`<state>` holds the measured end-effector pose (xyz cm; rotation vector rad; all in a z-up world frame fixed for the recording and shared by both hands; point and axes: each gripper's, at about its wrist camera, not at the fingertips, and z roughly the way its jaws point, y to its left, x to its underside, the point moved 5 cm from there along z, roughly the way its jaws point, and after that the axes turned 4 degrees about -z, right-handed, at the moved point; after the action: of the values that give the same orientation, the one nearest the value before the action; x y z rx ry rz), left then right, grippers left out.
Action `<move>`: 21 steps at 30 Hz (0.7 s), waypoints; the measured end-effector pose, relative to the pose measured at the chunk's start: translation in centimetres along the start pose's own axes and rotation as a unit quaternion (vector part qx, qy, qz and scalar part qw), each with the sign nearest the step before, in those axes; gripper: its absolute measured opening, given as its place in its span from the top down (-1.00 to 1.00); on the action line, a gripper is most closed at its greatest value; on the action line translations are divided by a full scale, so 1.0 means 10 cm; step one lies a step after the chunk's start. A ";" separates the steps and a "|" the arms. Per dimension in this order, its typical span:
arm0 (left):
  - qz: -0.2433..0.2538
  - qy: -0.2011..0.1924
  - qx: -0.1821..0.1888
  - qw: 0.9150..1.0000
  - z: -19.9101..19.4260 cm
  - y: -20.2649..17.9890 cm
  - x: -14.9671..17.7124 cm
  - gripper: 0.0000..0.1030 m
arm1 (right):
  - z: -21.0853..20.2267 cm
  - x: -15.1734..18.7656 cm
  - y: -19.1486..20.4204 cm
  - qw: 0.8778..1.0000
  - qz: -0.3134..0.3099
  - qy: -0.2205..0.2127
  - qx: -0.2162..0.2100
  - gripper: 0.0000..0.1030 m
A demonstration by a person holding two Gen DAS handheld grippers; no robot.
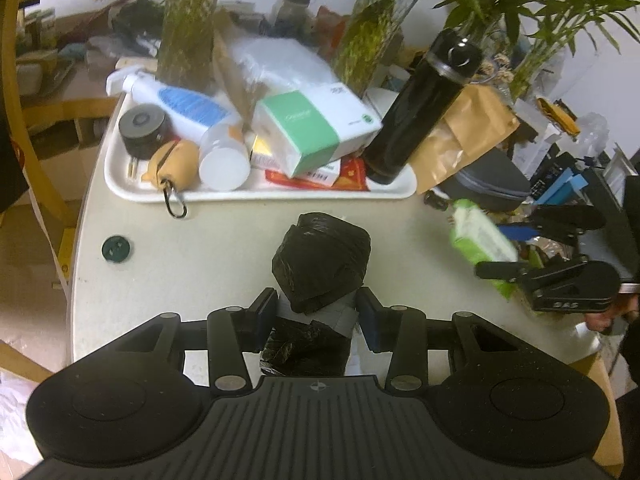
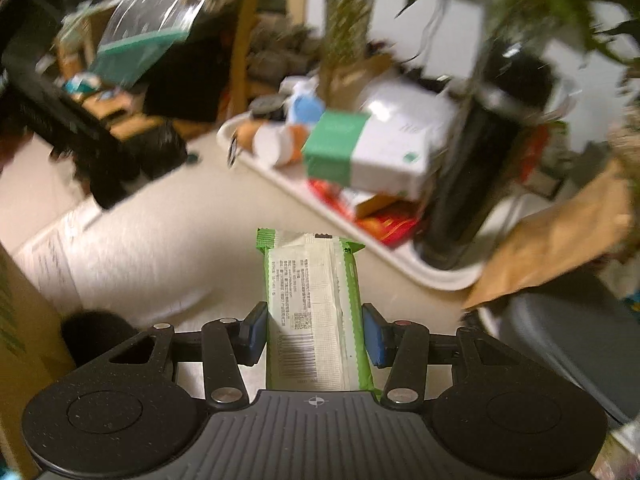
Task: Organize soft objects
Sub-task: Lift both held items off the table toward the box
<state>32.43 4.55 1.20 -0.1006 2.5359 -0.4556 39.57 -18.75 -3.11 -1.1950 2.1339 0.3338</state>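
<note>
Left claw (image 1: 318, 312) angled down, clamps black bundle (image 1: 320, 264) | right claw (image 2: 316, 334) angled down, grips green packet (image 2: 314, 304)

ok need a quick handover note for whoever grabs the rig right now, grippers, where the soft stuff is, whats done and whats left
Left gripper: shut on the black plastic-wrapped bundle, held over the white table.
Right gripper: shut on the green and white packet, held clear of the table in front of the tray.
White tray behind is crowded: green and white box, black flask, bottles.
Done: both soft items are picked up, one per gripper.
Left: neither is set down yet; where they go is not visible. The right wrist view is blurred, so check it before placing.
</note>
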 end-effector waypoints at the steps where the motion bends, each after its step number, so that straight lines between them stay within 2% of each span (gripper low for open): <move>1: 0.000 -0.005 -0.001 1.000 -0.02 -0.01 0.00 0.18 | -0.06 -0.01 -0.01 1.000 0.008 -0.003 0.007 0.01; 8: 0.008 -0.034 -0.011 0.999 -0.19 0.04 -0.02 0.18 | -0.38 0.12 0.06 0.998 0.037 -0.015 0.042 0.01; 12: -0.033 -0.048 -0.007 0.998 -0.25 0.24 0.01 0.18 | -0.57 0.16 0.04 0.996 0.063 -0.035 0.059 0.01; 21: -0.065 -0.053 -0.055 0.995 -0.19 0.65 0.17 0.18 | -1.03 0.10 -0.04 0.982 0.124 -0.102 0.103 0.01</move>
<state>30.07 10.97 -0.39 -0.3257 2.4575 -0.3498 35.21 -24.87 3.98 -0.7475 2.0810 0.3208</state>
